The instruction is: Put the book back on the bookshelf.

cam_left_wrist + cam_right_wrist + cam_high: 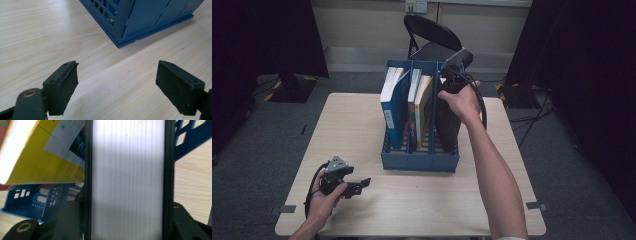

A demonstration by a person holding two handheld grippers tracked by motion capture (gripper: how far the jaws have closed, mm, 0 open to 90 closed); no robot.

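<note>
**Two grippers, one book: black volume held over the rack's end slot**

Two hand-held grippers work a pale wooden table (362, 120). Nearest the camera, the left gripper (362, 183) rests low above the tabletop in the person's left hand (323, 200), its jaws spread wide with nothing but bare wood between them. Ahead of those jaws and a little to their right stands the near corner of a blue file rack (140, 22), well apart from either pad (66, 86).

Farther off, the right hand (460, 102) holds the right gripper (127, 220) above the rack's right-hand compartment, a cable (482, 105) looping past the wrist. Its jaws are clamped on a thick black book (127, 175), one pad pressed to each dark cover, the white page edge running straight up between them. Seen from above, the black book stands upright in that right-hand compartment, its top at the hand; whether its foot touches the rack's floor cannot be told.

Beside the left jaw, in the next compartment, leans a yellow book (37, 162) with a white label. Beyond it, in the rack's far-left compartment, stands a blue book (393, 107). Behind the rack, past the table's far edge, a black folding chair (432, 37) faces the scene.
</note>
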